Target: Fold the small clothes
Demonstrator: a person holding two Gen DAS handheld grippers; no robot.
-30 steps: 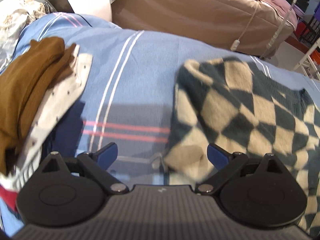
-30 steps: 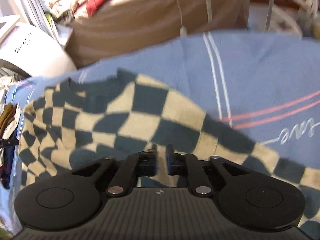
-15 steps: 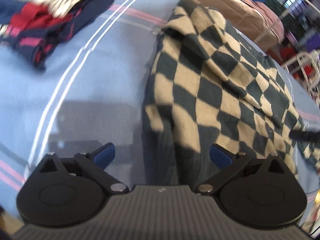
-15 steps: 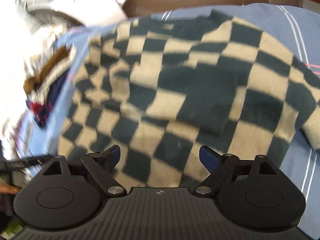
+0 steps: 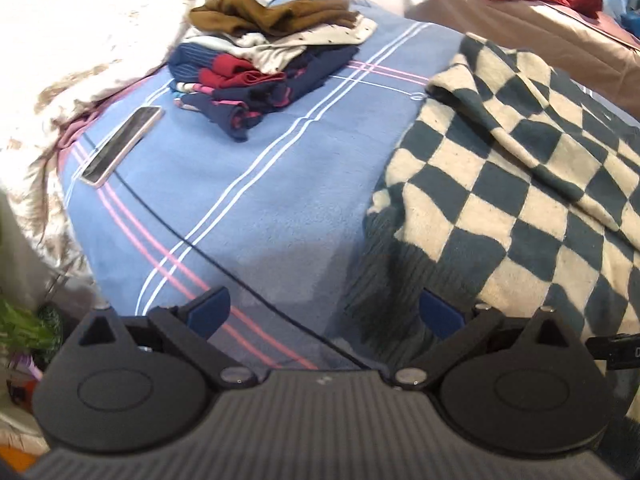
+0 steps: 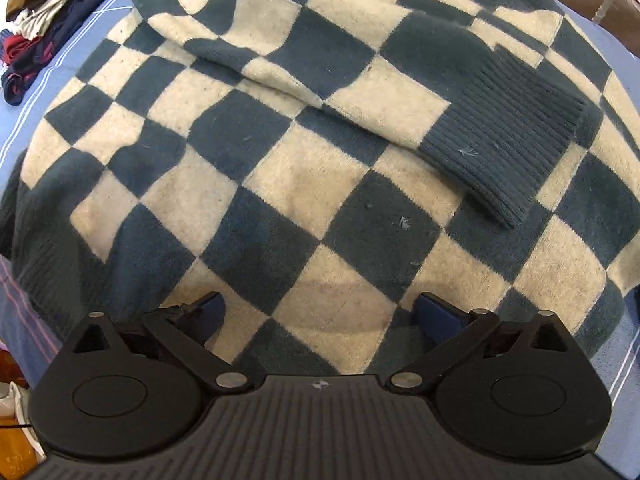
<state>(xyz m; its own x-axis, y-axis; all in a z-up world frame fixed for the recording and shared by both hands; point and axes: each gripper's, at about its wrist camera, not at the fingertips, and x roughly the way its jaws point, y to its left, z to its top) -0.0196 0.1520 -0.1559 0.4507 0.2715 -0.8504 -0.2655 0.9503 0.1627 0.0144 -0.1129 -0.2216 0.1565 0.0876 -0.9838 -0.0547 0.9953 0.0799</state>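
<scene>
A dark green and cream checkered sweater (image 6: 320,152) lies spread on the blue striped blanket (image 5: 248,184), with one sleeve folded across its body and the ribbed cuff (image 6: 504,148) lying on top. My right gripper (image 6: 320,316) hangs open straight above the sweater's lower body, nothing between its blue pads. In the left wrist view the sweater (image 5: 520,184) fills the right side. My left gripper (image 5: 326,314) is open over the blanket beside the sweater's ribbed hem corner (image 5: 384,280), its right pad above that hem.
A pile of folded clothes (image 5: 264,52), brown on top, sits at the far left of the blanket, also seen as the pile (image 6: 36,12). A phone (image 5: 122,144) lies near the blanket's left edge. A tan covered bed (image 5: 532,20) with red cloth lies behind.
My right gripper went from nearly shut to wide open, letting the sleeve lie across the sweater, and swung over the body. My left gripper moved toward the near hem corner, staying open.
</scene>
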